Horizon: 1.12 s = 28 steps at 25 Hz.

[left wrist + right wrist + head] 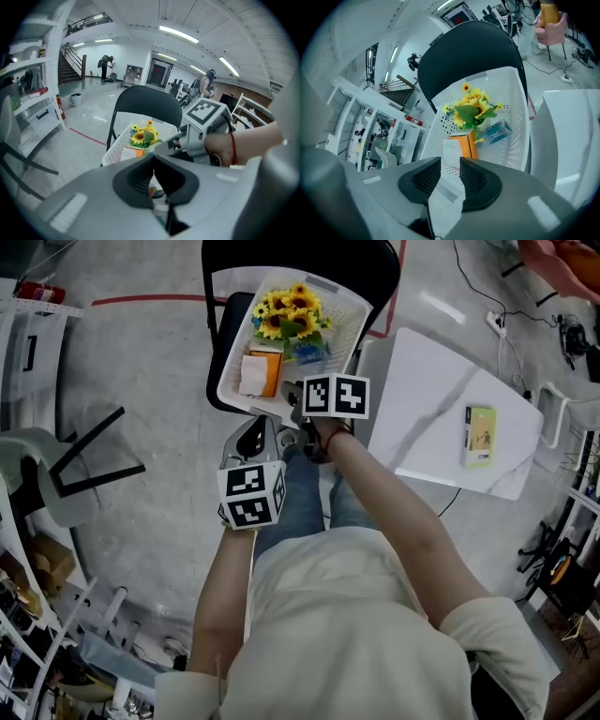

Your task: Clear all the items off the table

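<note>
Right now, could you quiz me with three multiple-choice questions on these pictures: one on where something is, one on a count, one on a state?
1. Where does the white perforated plastic basket stand?
A. on the floor
B. on the seat of the black chair
C. on a shelf

2. How many items lie on the white marble-patterned table?
A. none
B. one
C. three

3. How do the jaws of the left gripper stand?
A. wide apart
B. closed on a sunflower
C. shut together, gripping nothing

Answers:
1 B: the head view shows the basket resting on the chair's seat.
2 B: only a small green and yellow box lies there.
3 C: in the left gripper view its pads meet with nothing between them.
</note>
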Motion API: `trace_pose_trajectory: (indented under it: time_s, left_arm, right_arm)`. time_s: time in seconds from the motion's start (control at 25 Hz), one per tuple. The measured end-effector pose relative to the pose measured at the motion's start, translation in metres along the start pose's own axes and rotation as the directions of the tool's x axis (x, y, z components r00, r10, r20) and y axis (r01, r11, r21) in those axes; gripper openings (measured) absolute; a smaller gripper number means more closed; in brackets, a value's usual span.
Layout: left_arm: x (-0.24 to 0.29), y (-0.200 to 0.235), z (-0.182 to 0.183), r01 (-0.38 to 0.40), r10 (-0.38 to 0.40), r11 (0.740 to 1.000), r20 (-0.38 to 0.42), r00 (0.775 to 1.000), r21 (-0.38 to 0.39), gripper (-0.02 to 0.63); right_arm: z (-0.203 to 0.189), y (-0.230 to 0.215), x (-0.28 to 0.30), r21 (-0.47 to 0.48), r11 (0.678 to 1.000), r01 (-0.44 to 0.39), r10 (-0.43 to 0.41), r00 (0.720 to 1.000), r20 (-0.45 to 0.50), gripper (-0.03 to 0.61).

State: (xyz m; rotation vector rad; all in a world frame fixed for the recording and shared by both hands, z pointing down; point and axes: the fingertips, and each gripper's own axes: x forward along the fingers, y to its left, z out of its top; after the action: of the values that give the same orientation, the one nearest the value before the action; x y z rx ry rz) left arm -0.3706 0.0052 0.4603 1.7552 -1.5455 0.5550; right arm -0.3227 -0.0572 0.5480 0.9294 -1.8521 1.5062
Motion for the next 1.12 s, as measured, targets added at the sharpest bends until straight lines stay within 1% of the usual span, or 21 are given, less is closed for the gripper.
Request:
trace_pose_trajectory:
  time_s: [0.16,0.24,0.44,0.56,0.76,0.84,0.96,1.12]
  left_arm:
    - [-0.005,-0.005,0.003,0.004,-0.004,1.0,0.008,1.0,0.007,0.01]
    - [-0.007,-0.007,0.003,0.005,-0.005,1.0,0.011,1.0,0.007,0.01]
    - [-0.013,-0.013,0.004,0.017,-0.017,1.0,0.013,1.0,0.007,0.01]
    - [-0.016,-0.018,0.005,0.033,-0.033,0.999,0.015,0.999,0.024,0.009]
    - [-0.022,-0.031,0.008,0.068,-0.069,0.995,0.012,0.998,0.076,0.009]
    - [-0.022,-0.039,0.008,0.087,-0.088,0.991,0.002,0.996,0.098,0.009]
    - [-0.02,-0.049,0.009,0.091,-0.091,0.987,-0.001,0.996,0.133,0.009]
    - [-0.017,-0.067,0.009,0.103,-0.103,0.982,-0.006,0.995,0.16,0.009]
  right_arm:
    - [-0.002,-0.002,-0.015,0.005,1.0,-0.015,0.015,1.0,0.017,0.07]
    - [-0.003,-0.004,-0.023,0.001,1.0,-0.013,0.013,1.0,0.027,0.052]
    - [-0.006,-0.003,-0.044,-0.04,0.999,-0.024,0.025,0.999,0.046,0.0]
    - [-0.008,0.0,-0.056,-0.073,0.996,-0.045,0.05,0.997,0.056,0.0]
    - [-0.014,0.001,-0.077,-0.126,0.991,-0.046,0.056,0.996,0.074,0.0]
    - [-0.017,0.0,-0.086,-0.127,0.99,-0.066,0.077,0.994,0.082,-0.001]
    - [-0.019,-0.003,-0.096,-0.121,0.988,-0.096,0.108,0.989,0.098,-0.001]
    - [-0.023,-0.013,-0.11,-0.131,0.986,-0.099,0.115,0.986,0.123,0.0]
